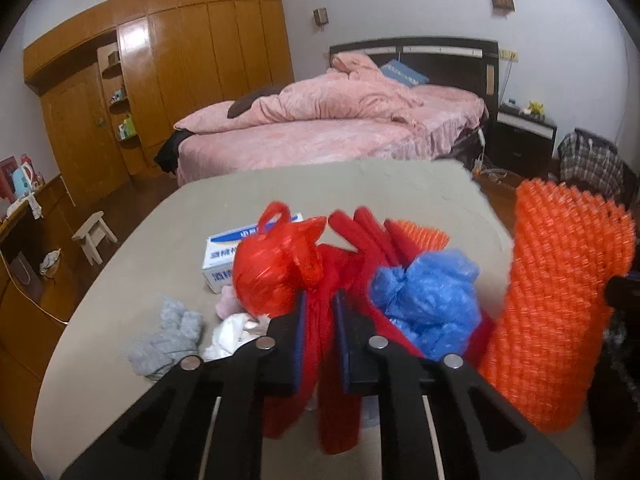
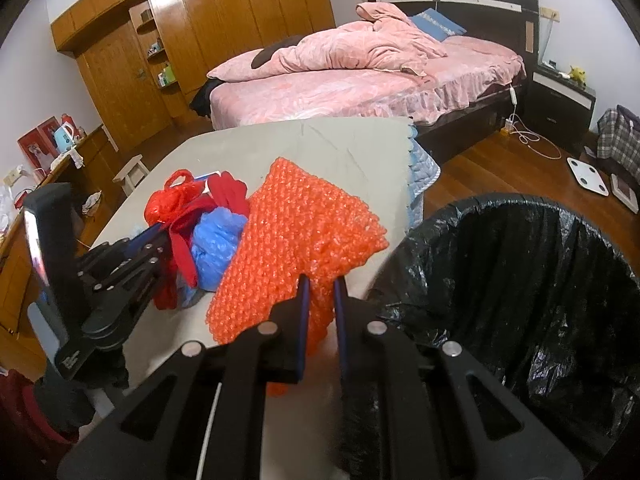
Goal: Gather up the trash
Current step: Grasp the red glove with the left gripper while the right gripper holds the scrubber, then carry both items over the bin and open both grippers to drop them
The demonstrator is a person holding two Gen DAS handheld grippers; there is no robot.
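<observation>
**Helper:** Bedroom first, please. What's around you?

**Me:** Wooden wardrobes (image 1: 192, 60) along the far wall, a bed with a rumpled pink quilt (image 1: 328, 120), and in front of me the beige cloth-covered counter (image 1: 248, 196) with the rubbish heaped at its near end. Just beside my right side stands the round bin lined with a black plastic bag (image 2: 520, 280). As far as I can see into it, nothing lies inside yet.

**Helper:** So how far along are you?

**Me:** Early, I judge. No piece has gone in. Two are in my grip; a crumpled blue plastic bag (image 1: 428, 300), a grey knitted glove (image 1: 168, 336), some white and pink crumpled scraps (image 1: 232, 332) and a white and blue cardboard box (image 1: 224, 256) sit on the counter. Whether the box counts as trash I can't say.

**Helper:** And the hand-held grippers?

**Me:** My left hand-held gripper (image 1: 320, 344) is closed right down, its blue pads pinching the red plastic bag (image 1: 272, 276) by a gathered strip that hangs out below the jaws. My right hand-held gripper (image 2: 320, 320) is likewise clamped tight, on the lower corner of the orange bubble-wrap sheet (image 2: 296, 240), which stands up above the counter edge, close to the bin's rim.

**Helper:** Next?

**Me:** Probably swing the orange sheet over the black liner and let it go, then bring the red bag after it.
</observation>
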